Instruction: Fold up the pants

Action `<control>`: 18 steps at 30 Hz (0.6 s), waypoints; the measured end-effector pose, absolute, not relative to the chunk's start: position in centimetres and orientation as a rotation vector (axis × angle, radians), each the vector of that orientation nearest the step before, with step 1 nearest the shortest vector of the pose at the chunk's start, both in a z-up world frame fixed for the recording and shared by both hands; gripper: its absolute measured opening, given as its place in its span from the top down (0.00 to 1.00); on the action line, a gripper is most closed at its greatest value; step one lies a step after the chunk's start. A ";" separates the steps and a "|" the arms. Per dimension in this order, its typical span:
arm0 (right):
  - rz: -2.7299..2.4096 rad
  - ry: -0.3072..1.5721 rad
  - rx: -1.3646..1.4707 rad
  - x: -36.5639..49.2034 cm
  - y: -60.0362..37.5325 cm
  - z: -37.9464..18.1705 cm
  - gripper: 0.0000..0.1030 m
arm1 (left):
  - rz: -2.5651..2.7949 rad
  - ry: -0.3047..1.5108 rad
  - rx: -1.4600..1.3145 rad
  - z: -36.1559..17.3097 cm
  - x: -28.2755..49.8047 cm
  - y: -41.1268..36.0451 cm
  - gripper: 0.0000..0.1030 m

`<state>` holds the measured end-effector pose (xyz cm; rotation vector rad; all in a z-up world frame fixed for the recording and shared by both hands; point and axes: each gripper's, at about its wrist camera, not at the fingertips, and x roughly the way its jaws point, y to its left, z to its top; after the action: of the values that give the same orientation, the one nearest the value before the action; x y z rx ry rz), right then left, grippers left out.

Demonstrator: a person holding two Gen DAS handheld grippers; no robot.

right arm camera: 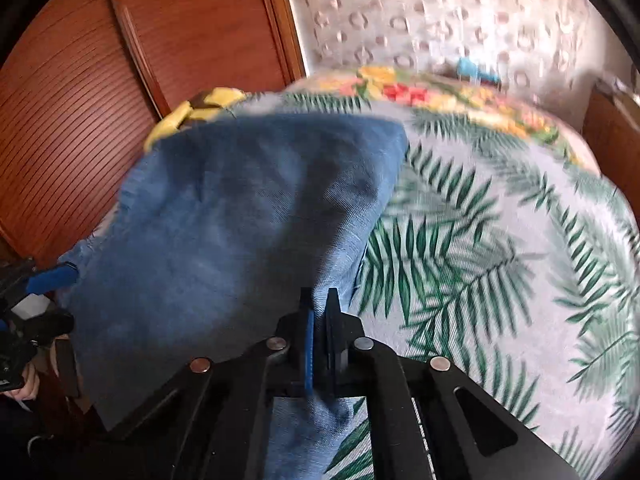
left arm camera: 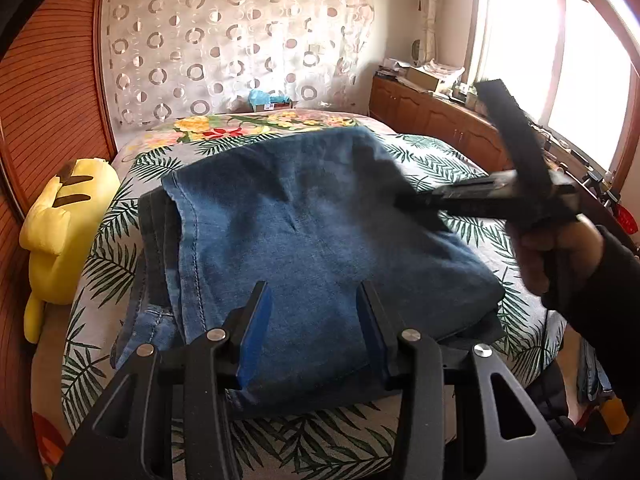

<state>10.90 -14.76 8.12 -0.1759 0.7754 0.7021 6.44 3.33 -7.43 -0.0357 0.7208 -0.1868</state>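
Blue denim pants (left arm camera: pixel 320 232) lie folded on the bed with the palm-leaf cover (left arm camera: pixel 460 168). My left gripper (left arm camera: pixel 312 304) is open, its blue-padded fingers spread just above the near edge of the pants, holding nothing. My right gripper (right arm camera: pixel 319 304) is shut on the right edge of the pants (right arm camera: pixel 240 220), pinching the fabric between its pads. In the left wrist view the right gripper (left arm camera: pixel 424 200) shows blurred over the right side of the pants. In the right wrist view the left gripper's blue fingers (right arm camera: pixel 52 276) show at the pants' far left edge.
A yellow plush toy (left arm camera: pixel 60 232) lies at the bed's left edge against a slatted wooden wardrobe (left arm camera: pixel 48 88). A wooden cabinet with clutter (left arm camera: pixel 432 112) runs under the window at the right. A patterned curtain (left arm camera: pixel 240 40) hangs behind the bed.
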 end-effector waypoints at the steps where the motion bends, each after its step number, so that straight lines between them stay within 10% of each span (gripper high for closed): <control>1: 0.706 0.749 -0.163 10.5 -15.1 8.9 0.97 | -0.183 0.719 -0.041 -7.4 6.4 3.5 0.57; 18: 0.600 0.569 -0.170 7.7 -22.4 16.4 0.97 | -0.200 0.683 -0.033 -5.8 6.3 2.7 0.57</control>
<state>7.73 -22.36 16.38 -0.1699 0.5688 0.5997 6.35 2.68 -5.83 -0.0332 0.6834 -0.2004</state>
